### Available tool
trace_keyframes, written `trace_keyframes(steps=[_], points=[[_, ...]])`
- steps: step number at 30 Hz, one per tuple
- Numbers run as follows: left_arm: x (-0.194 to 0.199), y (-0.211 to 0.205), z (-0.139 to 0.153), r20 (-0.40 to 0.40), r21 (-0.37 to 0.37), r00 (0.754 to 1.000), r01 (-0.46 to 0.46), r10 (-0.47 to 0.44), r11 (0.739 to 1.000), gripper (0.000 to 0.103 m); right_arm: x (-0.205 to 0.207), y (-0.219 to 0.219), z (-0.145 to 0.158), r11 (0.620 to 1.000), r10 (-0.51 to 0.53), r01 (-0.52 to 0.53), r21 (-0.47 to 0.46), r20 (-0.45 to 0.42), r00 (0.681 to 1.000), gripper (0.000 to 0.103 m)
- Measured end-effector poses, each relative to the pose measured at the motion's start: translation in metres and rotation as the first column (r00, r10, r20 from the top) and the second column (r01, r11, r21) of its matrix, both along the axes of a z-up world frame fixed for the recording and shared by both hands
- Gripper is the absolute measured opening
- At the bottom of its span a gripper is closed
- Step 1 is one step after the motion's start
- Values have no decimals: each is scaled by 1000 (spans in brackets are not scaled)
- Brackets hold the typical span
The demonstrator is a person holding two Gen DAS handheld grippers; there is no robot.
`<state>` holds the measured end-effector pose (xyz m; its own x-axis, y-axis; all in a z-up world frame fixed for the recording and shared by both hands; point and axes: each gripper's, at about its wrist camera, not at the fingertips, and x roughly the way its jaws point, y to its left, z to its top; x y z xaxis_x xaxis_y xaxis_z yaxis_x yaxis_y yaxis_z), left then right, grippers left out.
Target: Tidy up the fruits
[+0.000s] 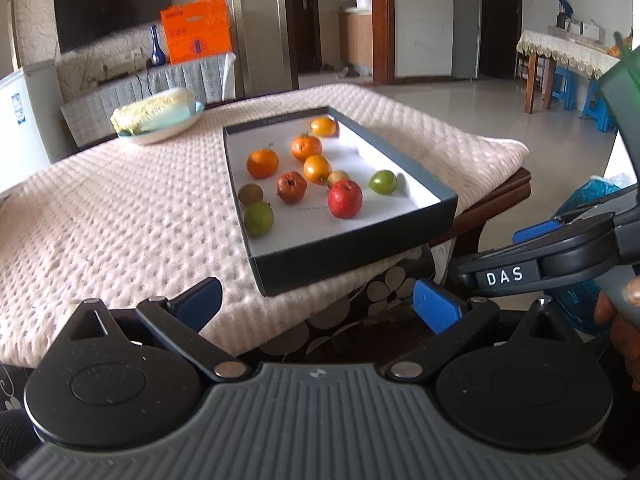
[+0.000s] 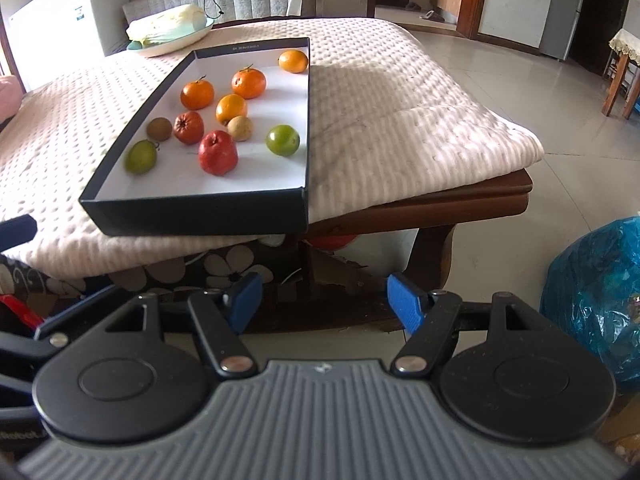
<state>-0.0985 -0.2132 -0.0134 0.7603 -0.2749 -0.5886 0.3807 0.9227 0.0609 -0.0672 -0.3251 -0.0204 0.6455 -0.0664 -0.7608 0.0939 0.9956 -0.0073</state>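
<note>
A dark box lid (image 1: 352, 252) (image 2: 192, 216) with a white inside lies on the padded table and holds several fruits: oranges (image 1: 262, 163) (image 2: 197, 94), a bright red apple (image 1: 345, 199) (image 2: 218, 153), a dull red fruit (image 1: 291, 187) (image 2: 189, 127), green fruits (image 1: 383, 182) (image 2: 283, 140) and brown kiwis (image 1: 251, 195) (image 2: 159, 129). My left gripper (image 1: 318, 304) is open and empty, held short of the box's near edge. My right gripper (image 2: 324, 304) is open and empty, low in front of the table edge. The right gripper also shows in the left wrist view (image 1: 560, 256).
A white quilted cover (image 1: 120, 216) (image 2: 400, 112) lies over the wooden table. A plate with a cabbage (image 1: 156, 114) (image 2: 170, 28) sits at the far left. A blue plastic bag (image 2: 596, 300) stands on the floor at right. Stools and a side table (image 1: 560, 64) stand beyond.
</note>
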Motion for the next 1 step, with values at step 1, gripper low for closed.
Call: trace_keyframes(steps=[1], points=[[0,0,1,1,-2,1000,4,-4,1000,103,0,0,0,1000,2,-2,-1,0,1000,72]])
